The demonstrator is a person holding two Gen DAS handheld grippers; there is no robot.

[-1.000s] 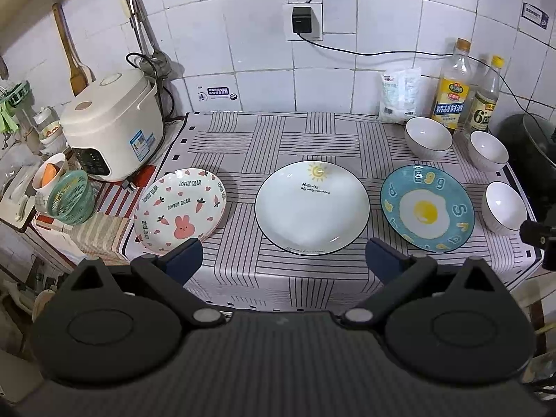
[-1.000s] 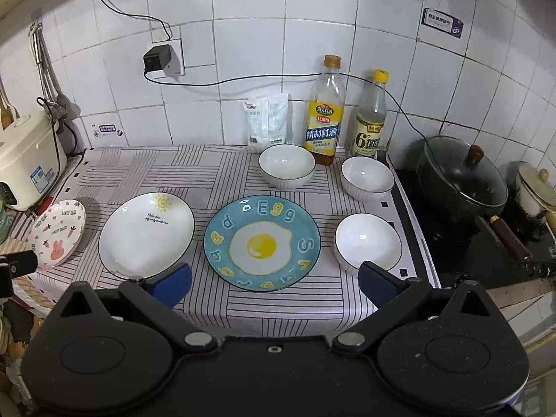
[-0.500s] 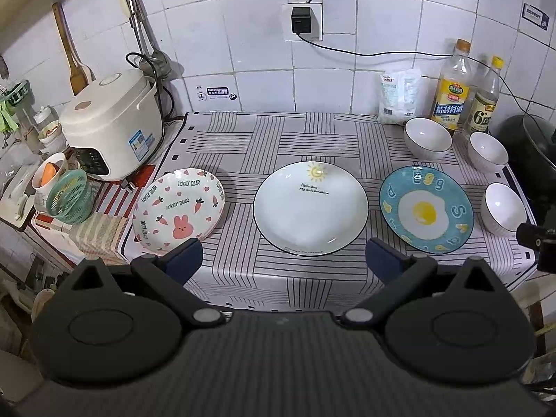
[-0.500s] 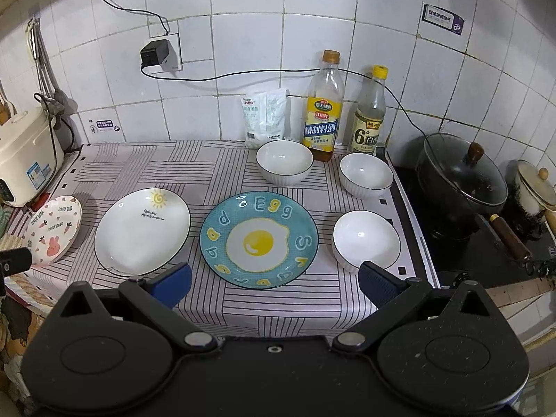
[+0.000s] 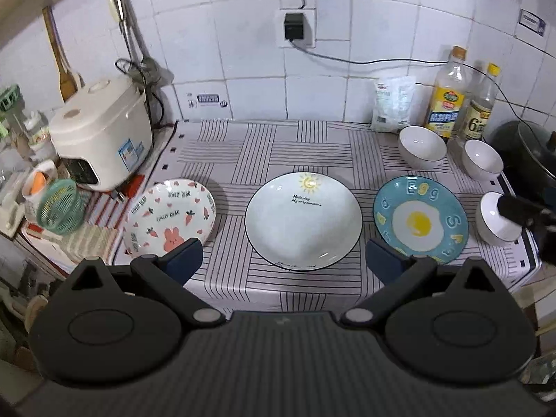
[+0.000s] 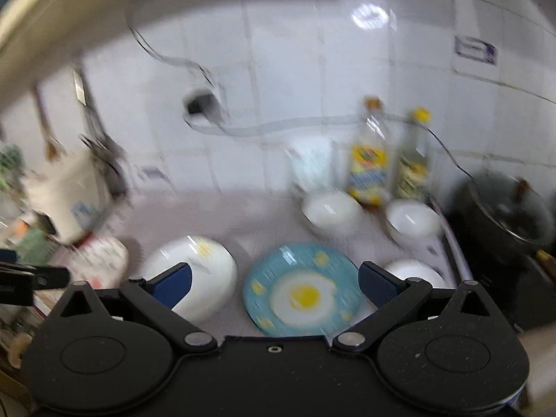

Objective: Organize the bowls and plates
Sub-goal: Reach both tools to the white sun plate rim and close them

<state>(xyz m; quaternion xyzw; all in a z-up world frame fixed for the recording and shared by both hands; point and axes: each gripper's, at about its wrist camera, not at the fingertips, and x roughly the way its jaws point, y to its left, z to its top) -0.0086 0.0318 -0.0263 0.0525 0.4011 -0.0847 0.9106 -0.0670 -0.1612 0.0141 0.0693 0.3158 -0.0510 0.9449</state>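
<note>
Left wrist view: the left gripper (image 5: 283, 260) hangs wide apart and empty above the counter's near edge. The white plate (image 5: 303, 220) lies straight ahead of its fingers, the bunny plate (image 5: 170, 218) left, the egg plate (image 5: 420, 219) right, three bowls (image 5: 422, 147) beyond. The blurred right wrist view shows the right gripper (image 6: 274, 286) wide, empty, over the egg plate (image 6: 301, 290).

left tongs (image 5: 284, 260) spread, right tongs (image 6: 274, 283) spread
</note>
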